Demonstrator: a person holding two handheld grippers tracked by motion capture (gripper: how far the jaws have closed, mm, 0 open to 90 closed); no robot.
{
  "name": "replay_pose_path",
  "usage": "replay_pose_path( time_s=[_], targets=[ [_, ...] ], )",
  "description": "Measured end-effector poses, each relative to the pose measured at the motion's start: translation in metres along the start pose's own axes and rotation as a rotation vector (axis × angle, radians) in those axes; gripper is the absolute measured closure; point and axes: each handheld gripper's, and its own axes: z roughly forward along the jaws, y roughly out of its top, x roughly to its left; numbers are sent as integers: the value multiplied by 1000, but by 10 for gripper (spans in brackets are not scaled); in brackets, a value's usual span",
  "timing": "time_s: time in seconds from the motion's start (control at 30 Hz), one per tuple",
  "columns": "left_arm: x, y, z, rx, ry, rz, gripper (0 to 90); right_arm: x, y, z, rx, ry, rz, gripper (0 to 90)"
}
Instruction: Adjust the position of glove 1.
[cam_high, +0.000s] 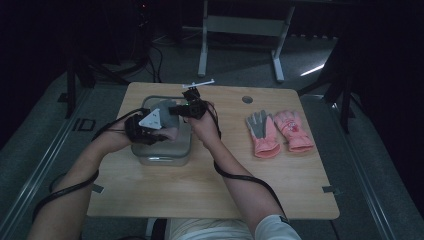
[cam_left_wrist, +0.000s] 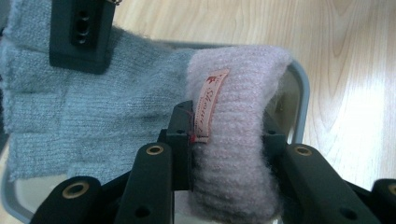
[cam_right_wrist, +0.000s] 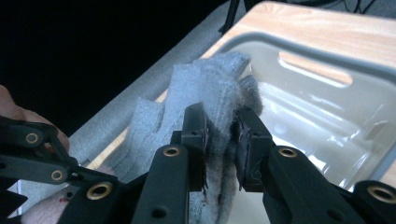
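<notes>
L gripper (cam_left_wrist: 229, 140) is clamped on a pale pink knit glove (cam_left_wrist: 238, 135), jaws pressing both sides of its fuzzy ribbed cuff; a small sewn label w/ red script (cam_left_wrist: 210, 105) runs down the cuff next to the left-hand jaw. R gripper (cam_right_wrist: 220, 135) is closed tight on a grey knit glove (cam_right_wrist: 205, 88), fabric bunched between the jaws & its fingers (cam_right_wrist: 144, 116) standing up behind them.

In the left gripper view the grey glove (cam_left_wrist: 84, 107) spreads flat beside the pink one, w/ the other gripper's black jaw on its upper edge. Both gloves sit over a grey plastic bin (cam_right_wrist: 336, 65), pale inside w/ a slot handle in the far wall (cam_right_wrist: 315, 67).

From the high view, both hands meet above the bin (cam_high: 162, 159) at the left-centre of a light wood table (cam_high: 200, 185). Well apart to the right, a pair of pink gloves w/ grey palm (cam_high: 277, 131) lies flat, side by side, fingers pointing away from the person. Black cables (cam_high: 240, 176) trail back along both forearms.
</notes>
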Motion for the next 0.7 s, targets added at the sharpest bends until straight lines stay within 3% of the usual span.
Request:
replay_pose_path(
  time_s=[0.23, 0.53, 0.7],
  targets=[
    [3, -9, 22, 33, -17, 12, 665, -14, -9, 19, 44, -31, 12, 759],
    [10, -13, 54, 79, -88, 4, 660, -34, -21, 36, 107, -65, 48, 757],
    [11, -10, 66, 125, -96, 17, 657, -39, -24, 44, 142, -94, 37, 753]
  ],
)
